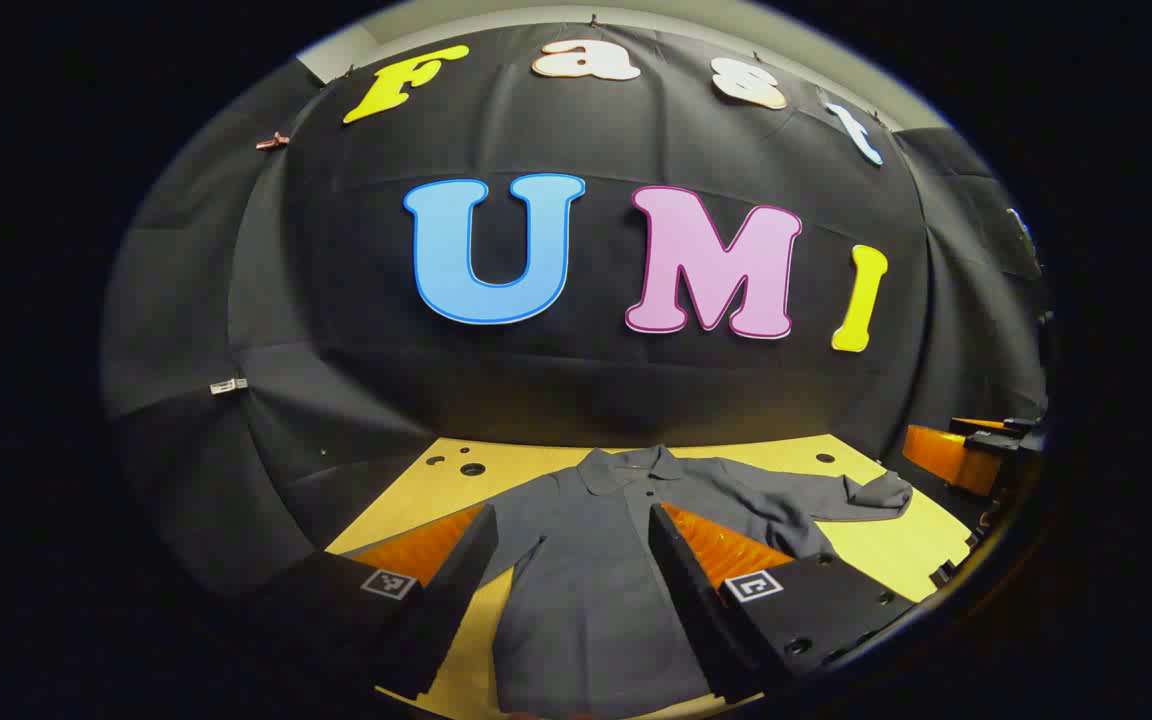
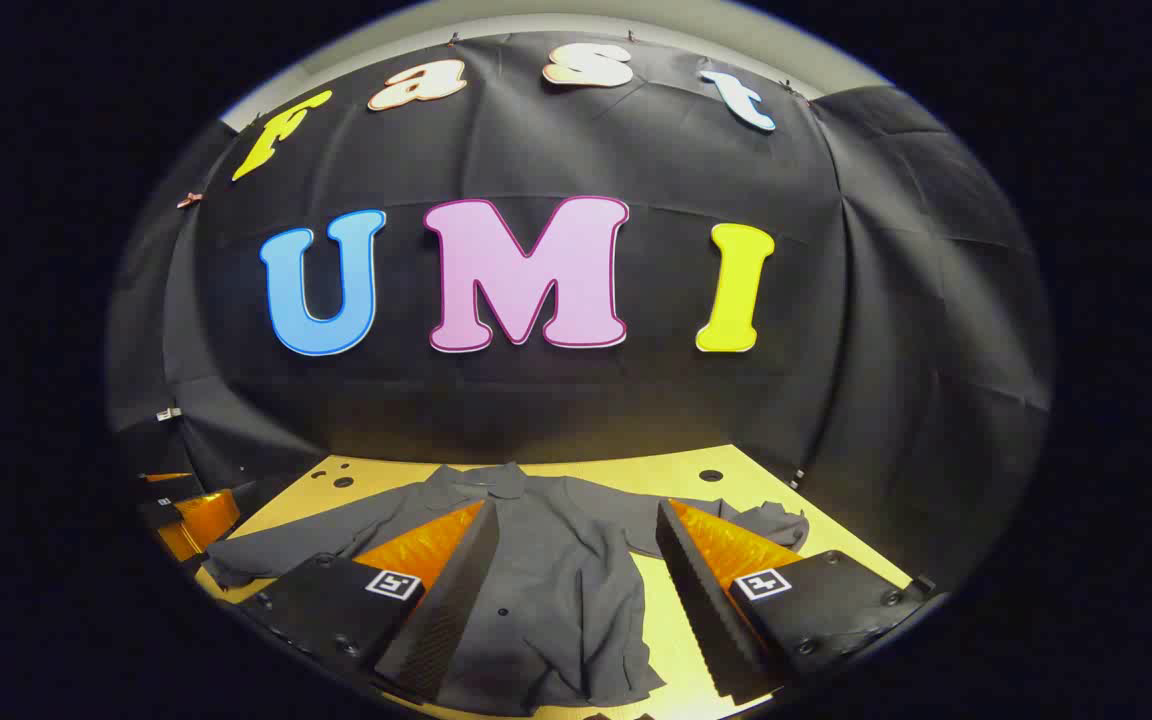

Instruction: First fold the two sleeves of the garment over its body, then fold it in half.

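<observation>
Garment (image 1: 596, 560) flat on table (image 1: 896, 550), two sleeves spread

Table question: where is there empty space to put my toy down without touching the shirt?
The table is bare along the back edge behind the shirt, between its collar and the black wall. There is also a bare patch in front of the outstretched sleeve. The middle is crowded with the spread shirt.
</observation>
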A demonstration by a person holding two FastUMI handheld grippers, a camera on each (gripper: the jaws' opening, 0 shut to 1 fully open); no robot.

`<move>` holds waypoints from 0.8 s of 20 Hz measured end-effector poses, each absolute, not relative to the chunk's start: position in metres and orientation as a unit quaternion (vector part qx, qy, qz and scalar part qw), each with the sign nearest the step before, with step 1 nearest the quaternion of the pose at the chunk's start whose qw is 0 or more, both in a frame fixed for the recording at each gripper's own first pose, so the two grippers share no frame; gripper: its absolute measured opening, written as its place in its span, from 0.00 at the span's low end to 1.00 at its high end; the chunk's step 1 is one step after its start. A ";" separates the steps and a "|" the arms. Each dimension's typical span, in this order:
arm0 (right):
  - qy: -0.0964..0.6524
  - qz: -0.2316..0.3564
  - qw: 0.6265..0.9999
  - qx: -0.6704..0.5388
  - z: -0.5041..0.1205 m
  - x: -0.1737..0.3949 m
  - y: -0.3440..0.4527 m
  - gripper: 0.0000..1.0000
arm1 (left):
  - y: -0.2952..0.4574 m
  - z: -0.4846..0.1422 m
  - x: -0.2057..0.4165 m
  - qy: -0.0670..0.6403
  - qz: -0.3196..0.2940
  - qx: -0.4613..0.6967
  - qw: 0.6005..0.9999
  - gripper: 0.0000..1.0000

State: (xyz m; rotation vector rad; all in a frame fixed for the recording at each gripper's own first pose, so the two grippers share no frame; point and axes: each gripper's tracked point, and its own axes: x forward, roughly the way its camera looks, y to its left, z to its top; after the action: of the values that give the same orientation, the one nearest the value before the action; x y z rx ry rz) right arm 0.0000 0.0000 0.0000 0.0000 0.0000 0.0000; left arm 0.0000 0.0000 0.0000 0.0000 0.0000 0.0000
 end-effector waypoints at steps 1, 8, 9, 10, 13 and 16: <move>0.005 0.005 1.000 0.006 -0.001 0.004 0.002 0.98 | 0.001 0.000 0.003 0.001 0.004 -0.001 1.000 0.96; -0.006 0.009 1.000 0.005 0.014 0.032 -0.005 0.98 | 0.001 0.005 0.024 -0.006 0.019 -0.007 1.000 0.96; -0.006 0.011 1.000 0.002 0.013 0.033 -0.006 0.98 | 0.002 0.004 0.026 -0.005 0.021 -0.003 1.000 0.96; -0.004 0.014 1.000 -0.001 0.012 0.036 -0.007 0.98 | 0.002 0.003 0.028 -0.004 0.024 0.000 1.000 0.96; 0.003 0.020 1.000 -0.008 0.007 0.045 -0.011 0.98 | 0.003 -0.003 0.030 0.003 0.035 -0.002 0.999 0.96; 0.007 0.022 1.000 -0.017 0.005 0.057 -0.015 0.98 | -0.001 -0.007 0.033 0.009 0.040 -0.008 0.999 0.96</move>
State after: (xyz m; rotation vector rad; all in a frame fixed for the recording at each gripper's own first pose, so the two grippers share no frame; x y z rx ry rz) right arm 0.0571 -0.0146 0.0047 -0.0335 0.0149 0.0436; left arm 0.0329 -0.0013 -0.0074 -0.0162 0.0173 0.0805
